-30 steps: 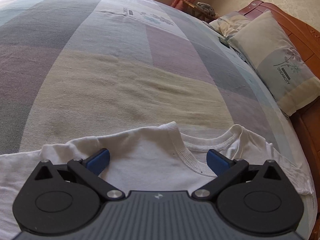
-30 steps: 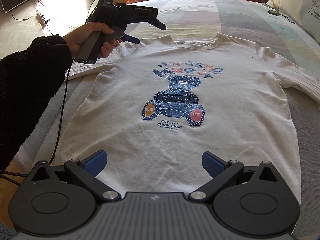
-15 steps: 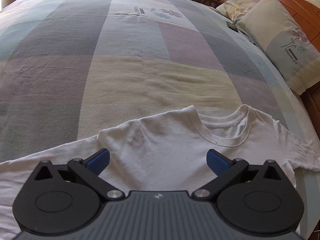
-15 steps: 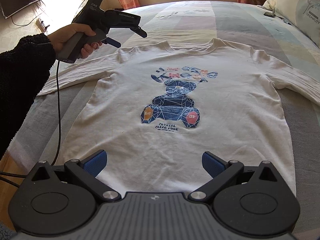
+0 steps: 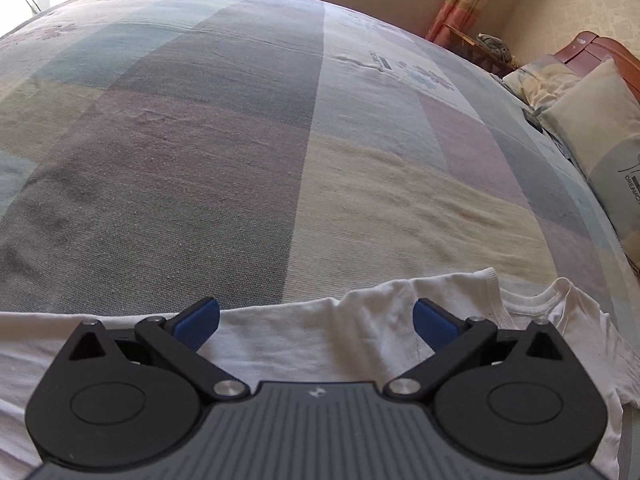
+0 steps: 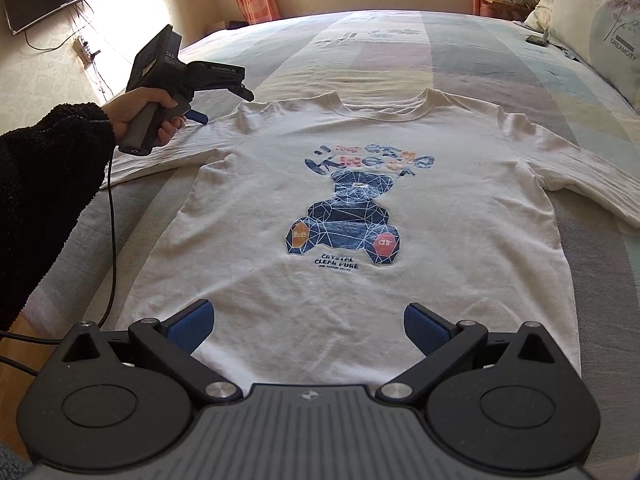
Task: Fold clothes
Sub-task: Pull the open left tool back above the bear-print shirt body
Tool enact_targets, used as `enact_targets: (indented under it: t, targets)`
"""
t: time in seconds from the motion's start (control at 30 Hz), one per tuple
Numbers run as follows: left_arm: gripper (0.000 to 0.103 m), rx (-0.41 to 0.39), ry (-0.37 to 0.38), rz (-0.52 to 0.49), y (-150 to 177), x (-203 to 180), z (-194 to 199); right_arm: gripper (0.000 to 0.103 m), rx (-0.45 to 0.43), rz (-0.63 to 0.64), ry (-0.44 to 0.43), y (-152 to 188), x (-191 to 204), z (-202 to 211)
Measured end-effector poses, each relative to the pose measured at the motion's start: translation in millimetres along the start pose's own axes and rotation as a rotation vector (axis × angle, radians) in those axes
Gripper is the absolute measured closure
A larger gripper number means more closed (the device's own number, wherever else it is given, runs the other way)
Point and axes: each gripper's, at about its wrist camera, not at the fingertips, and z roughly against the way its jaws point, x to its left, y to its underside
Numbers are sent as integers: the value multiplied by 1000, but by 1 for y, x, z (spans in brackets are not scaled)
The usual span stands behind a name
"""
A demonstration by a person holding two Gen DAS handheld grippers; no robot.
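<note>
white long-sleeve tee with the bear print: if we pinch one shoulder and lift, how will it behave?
The white long-sleeve cotton T-shirt lies flat with soft creases at the shoulder, so it is probably floppy and will drape rather than hold shape. The thin knit looks light. The woven patchwork bedspread looks rough, so a dragged sleeve may bunch.

Both grippers spread wide, gripping nothing.

Left gripper (image 5: 316, 318) raised over the shirt's (image 6: 360, 208) left shoulder seam, held by a hand (image 6: 146, 114) in a black fuzzy sleeve (image 6: 48, 192); right gripper (image 6: 306, 326) poised at the shirt's hem, blue pads (image 6: 191, 326) well apart.
</note>
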Motion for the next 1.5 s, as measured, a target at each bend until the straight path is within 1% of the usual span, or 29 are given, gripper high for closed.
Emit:
enact_targets:
  t: [0.07,0.1,0.17,0.27,0.33,0.4,0.5,0.53,0.57,0.67,0.73,0.77,0.8,0.9,0.97,1.0,1.07,1.13,1.17,1.23,1.37,1.43,1.5]
  targets:
    - [1,-7,57,-57,13,-12,22,0,3,3,-6,1,3,-1]
    - [1,2,99,-60,21,-13,28,0,6,5,-12,1,5,-1]
    - [1,26,189,-44,36,-13,38,0,10,8,-28,2,9,-2]
    - [1,82,254,21,62,-2,36,0,13,32,-50,4,20,0]
    - [1,110,219,57,78,8,29,0,9,50,-50,5,25,3]
    - [1,77,243,74,86,17,34,0,4,65,-48,5,30,7]
    - [1,65,175,77,83,14,51,0,-10,64,-41,4,30,15]
    - [1,55,177,63,83,9,57,0,-14,61,-39,4,29,17]
    - [1,43,190,45,83,4,64,0,-18,56,-37,4,28,18]
    - [1,35,298,13,87,-20,77,0,-20,43,-42,6,26,20]
    - [1,62,361,-5,95,-38,74,0,-19,43,-45,7,28,22]
    - [1,77,371,-12,99,-44,70,0,-20,50,-45,8,29,23]
    - [1,101,369,-13,105,-50,63,0,-21,57,-45,8,31,25]
    - [1,149,343,52,120,-47,44,0,-37,84,-39,10,32,36]
    - [1,134,343,87,126,-38,41,0,-40,94,-33,11,31,41]
    - [1,117,331,103,128,-32,43,0,-38,95,-32,12,28,45]
    - [1,103,289,122,126,-27,51,0,-42,86,-24,15,23,50]
    - [1,83,242,104,124,-31,65,0,-48,75,-18,17,18,54]
    - [1,81,261,84,125,-36,73,0,-52,68,-15,18,15,56]
    - [1,85,339,39,128,-49,89,0,-55,54,-15,21,11,58]
    - [1,146,398,-39,152,-78,98,0,-49,46,-36,27,9,61]
    - [1,194,375,-59,167,-86,91,0,-42,59,-42,30,9,62]
    - [1,232,336,-33,180,-82,80,0,-43,70,-42,33,9,66]
